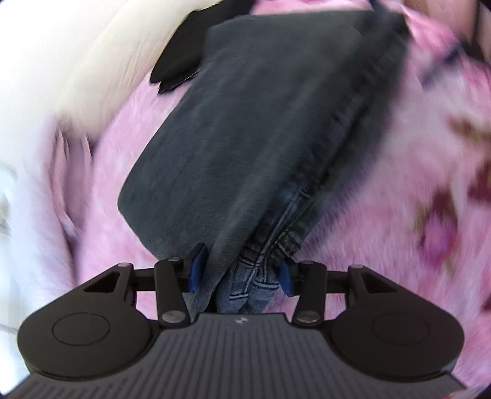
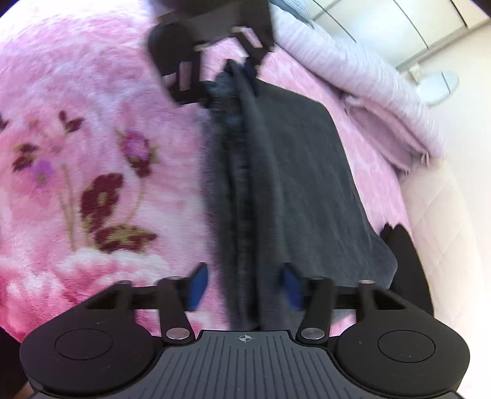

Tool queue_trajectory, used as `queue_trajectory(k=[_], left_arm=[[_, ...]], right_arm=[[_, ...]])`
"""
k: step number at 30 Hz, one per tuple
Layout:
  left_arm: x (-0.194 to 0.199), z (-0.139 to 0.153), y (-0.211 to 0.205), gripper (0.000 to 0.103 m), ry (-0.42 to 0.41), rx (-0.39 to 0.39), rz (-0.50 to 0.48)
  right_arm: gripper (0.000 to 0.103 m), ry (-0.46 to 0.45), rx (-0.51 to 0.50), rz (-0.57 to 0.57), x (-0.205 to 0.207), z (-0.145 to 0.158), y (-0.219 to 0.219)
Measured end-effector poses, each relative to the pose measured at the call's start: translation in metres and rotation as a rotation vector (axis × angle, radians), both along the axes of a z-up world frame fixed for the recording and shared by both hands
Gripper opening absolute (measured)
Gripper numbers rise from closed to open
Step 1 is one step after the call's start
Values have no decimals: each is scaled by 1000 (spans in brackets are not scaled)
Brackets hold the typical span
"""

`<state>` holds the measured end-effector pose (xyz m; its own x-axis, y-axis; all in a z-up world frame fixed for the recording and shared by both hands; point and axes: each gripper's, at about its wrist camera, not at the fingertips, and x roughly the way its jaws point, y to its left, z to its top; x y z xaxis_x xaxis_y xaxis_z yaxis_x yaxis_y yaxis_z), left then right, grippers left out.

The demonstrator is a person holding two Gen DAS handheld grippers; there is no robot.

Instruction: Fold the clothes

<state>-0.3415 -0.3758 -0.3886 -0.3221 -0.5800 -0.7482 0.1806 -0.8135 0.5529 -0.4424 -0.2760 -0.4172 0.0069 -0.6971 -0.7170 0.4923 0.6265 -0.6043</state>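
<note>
A pair of dark grey jeans (image 1: pixel 254 129) lies folded lengthwise on a pink floral blanket (image 1: pixel 399 190). My left gripper (image 1: pixel 241 271) is shut on the bunched waistband end of the jeans, with denim pinched between its blue pads (image 1: pixel 196 270). In the right wrist view the jeans (image 2: pixel 291 184) stretch away from my right gripper (image 2: pixel 245 285), whose blue pads stand on either side of the near end, gripping the fabric. The left gripper (image 2: pixel 227 70) shows at the far end, holding the other end. The frames are blurred by motion.
A black garment (image 1: pixel 175 64) lies beside the jeans near a white padded surface (image 1: pixel 76 61); it also shows in the right wrist view (image 2: pixel 405 251). A lilac bedcover (image 2: pixel 362 92) lies bunched along the bed's edge. A pale floor and wardrobe doors (image 2: pixel 414 24) lie beyond.
</note>
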Motion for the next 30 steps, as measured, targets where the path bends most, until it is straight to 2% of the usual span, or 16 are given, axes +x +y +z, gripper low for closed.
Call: queue_trajectory(k=[2,5,7,9,11,12,14,15,16,19,22,26,30], left_arm=[[-1,12,-11,40,25,64,20],[6,22,-15,40,46,117,22],[9,25,-14,41,48,114,9],[8,13,-1,45,2,55,-31],[6,-10,18,52,-117,-81,-150],[4,-21,27,56,-176,-150,-209],[3,-41,43,56,-272,-275,-321],[2,-44,44,49,-284,-290,-321],[-1,-43,43,43,-275,-271,-289],[-4,-23,39,35,-232,-222,-215],[-1,14,41,33,-193,-182,-191],[8,69,51,32,-159,-99,-150],[21,106,74,31,-163,-52,-159]], right_arm=[[57,65,-50,16,4,-11,2],[57,214,-121,25,4,-29,-6],[57,233,-136,6,-6,-32,-18],[57,194,-118,12,-14,-28,-25],[56,181,-93,35,-19,-25,-27],[49,176,-82,42,-21,-23,-27],[43,150,-59,38,-24,-14,-29],[39,137,-47,33,-24,-9,-31],[36,126,-33,30,-24,-3,-33],[30,98,-10,42,-24,18,-39],[25,95,-8,59,-26,47,-39],[22,81,19,54,-24,101,-35],[21,74,58,70,-15,143,-4]])
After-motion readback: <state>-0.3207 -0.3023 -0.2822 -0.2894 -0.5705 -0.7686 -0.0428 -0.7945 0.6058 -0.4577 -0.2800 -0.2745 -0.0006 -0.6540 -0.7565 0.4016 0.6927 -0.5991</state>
